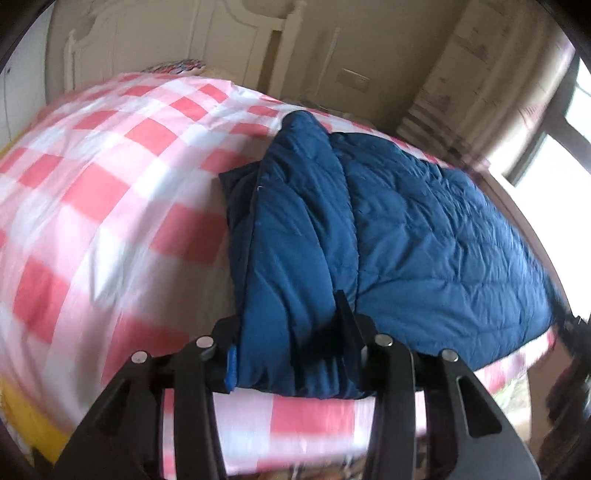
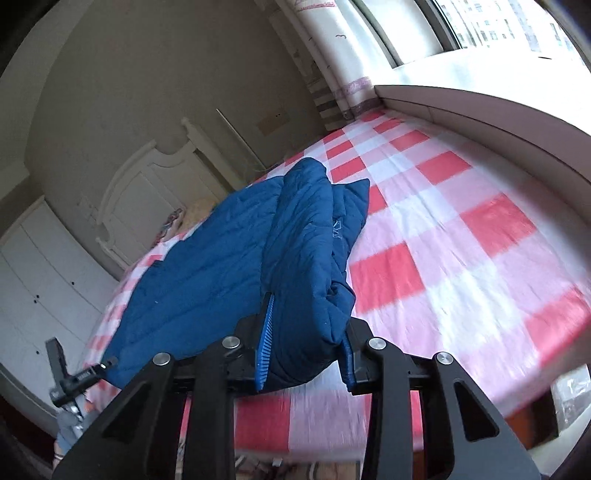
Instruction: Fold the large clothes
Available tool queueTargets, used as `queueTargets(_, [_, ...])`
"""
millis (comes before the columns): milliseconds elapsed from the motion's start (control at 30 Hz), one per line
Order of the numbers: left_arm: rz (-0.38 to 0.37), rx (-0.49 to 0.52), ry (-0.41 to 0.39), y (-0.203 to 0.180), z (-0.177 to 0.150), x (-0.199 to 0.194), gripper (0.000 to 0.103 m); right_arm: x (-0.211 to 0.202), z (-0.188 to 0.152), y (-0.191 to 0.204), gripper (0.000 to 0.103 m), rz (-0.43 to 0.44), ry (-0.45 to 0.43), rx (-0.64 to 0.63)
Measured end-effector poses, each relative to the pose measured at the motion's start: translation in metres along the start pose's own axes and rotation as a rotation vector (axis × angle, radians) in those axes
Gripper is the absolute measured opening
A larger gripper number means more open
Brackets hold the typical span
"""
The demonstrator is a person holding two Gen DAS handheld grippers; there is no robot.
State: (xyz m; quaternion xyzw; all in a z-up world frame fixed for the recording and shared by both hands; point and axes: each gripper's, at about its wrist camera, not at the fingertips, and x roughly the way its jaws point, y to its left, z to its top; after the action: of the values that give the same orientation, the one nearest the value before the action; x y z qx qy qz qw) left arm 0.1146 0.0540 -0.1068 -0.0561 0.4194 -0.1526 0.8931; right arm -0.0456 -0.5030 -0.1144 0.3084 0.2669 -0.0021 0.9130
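A large dark blue quilted jacket (image 1: 424, 229) lies on a bed with a pink and white checked cover (image 1: 110, 184). My left gripper (image 1: 291, 354) is shut on a thick bunched fold of the jacket at its near left edge. My right gripper (image 2: 306, 350) is shut on the bunched near right edge of the same jacket (image 2: 207, 273). Both held folds rise slightly off the bed. The left gripper (image 2: 70, 384) also shows at the lower left of the right wrist view.
A white headboard (image 1: 177, 33) stands at the far end. White wardrobes (image 2: 40, 280) line the left wall. A window ledge (image 2: 480, 110) and a window (image 2: 498, 22) run along the bed's right side. The checked bed cover (image 2: 461, 229) lies bare beside the jacket.
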Motion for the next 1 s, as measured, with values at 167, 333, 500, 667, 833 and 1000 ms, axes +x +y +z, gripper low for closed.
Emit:
queueTargets(167, [-0.013, -0.035, 0.0, 0.013, -0.009, -0.002, 0.057, -0.02, -0.027, -0.02, 0.074, 0.021, 0.052, 0.104])
queueTargets(333, [0.03, -0.019, -0.006, 0.008, -0.004, 0.006, 0.065, -0.031, -0.039, -0.011, 0.09, 0.09, 0.038, 0.085])
queueTargets(500, [0.138, -0.061, -0.079, 0.012, 0.003, -0.012, 0.068, -0.003, -0.039, 0.0, 0.086, 0.105, 0.113, 0.096])
queueTargets(667, [0.217, -0.027, -0.27, -0.003, 0.015, -0.06, 0.085, 0.017, -0.048, 0.014, 0.085, 0.103, 0.173, 0.064])
queueTargets(833, [0.153, 0.101, -0.304, -0.052, 0.043, -0.061, 0.093, 0.042, -0.033, 0.018, 0.087, 0.086, 0.126, 0.127])
queueTargets(1000, [0.142, 0.29, -0.225, -0.132, 0.085, 0.001, 0.099, 0.069, -0.024, 0.037, 0.09, -0.044, 0.027, 0.152])
